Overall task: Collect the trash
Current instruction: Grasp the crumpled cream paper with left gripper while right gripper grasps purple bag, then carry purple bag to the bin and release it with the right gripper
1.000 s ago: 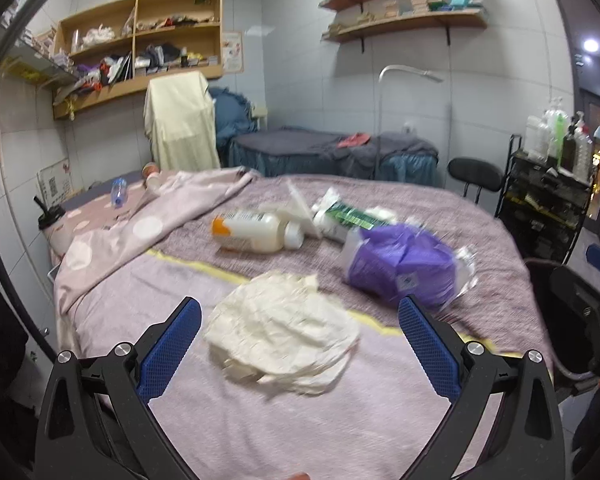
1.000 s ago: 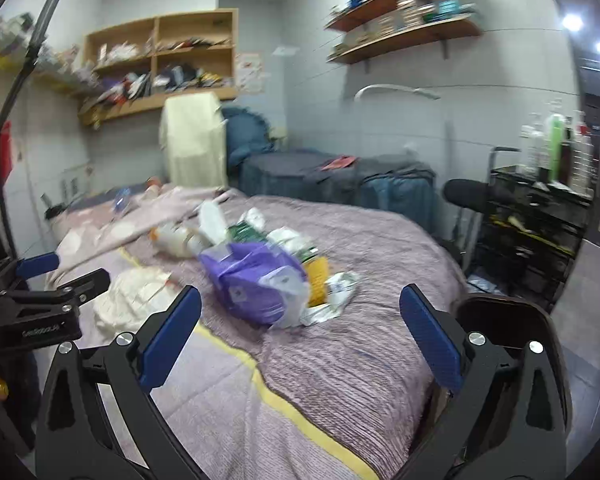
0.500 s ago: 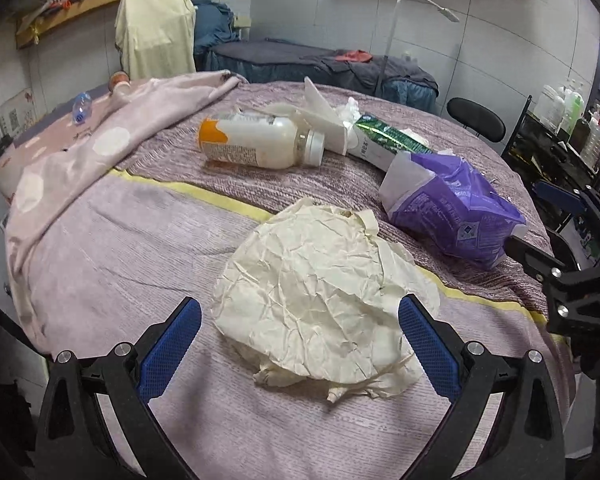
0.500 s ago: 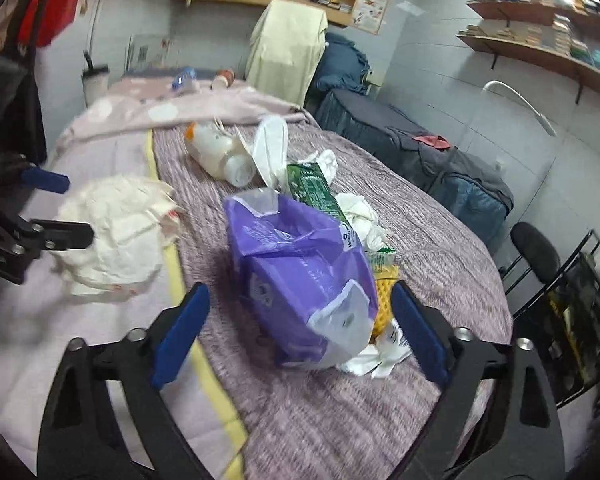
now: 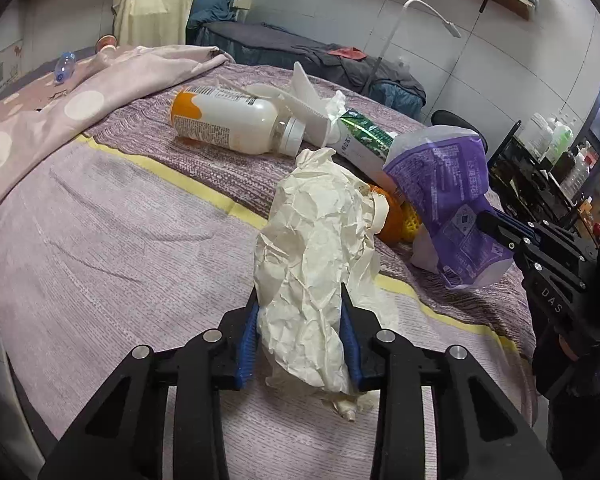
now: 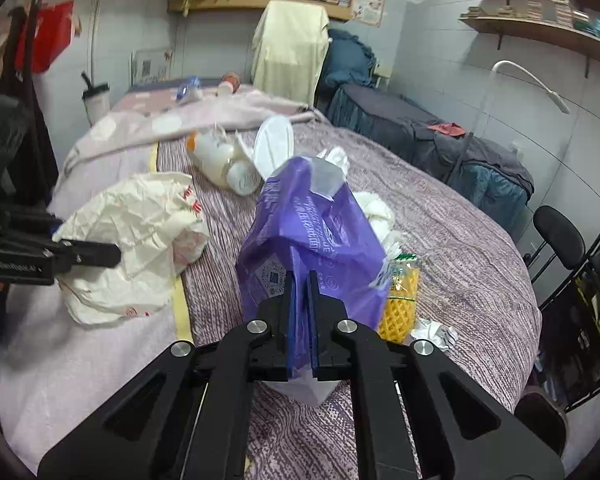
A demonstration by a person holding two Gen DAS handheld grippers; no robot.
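Bed [image 5: 100, 240]: red-printed paper [image 6: 140, 232] underside, right-view only.

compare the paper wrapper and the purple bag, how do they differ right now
The paper wrapper is cream and heavily crumpled; the purple bag is glossy printed plastic. The left gripper clamps the wrapper with its fingers set apart around a thick wad; the right gripper pinches a thin fold of the bag, fingers nearly touching. Both are trash gripped over the bed.
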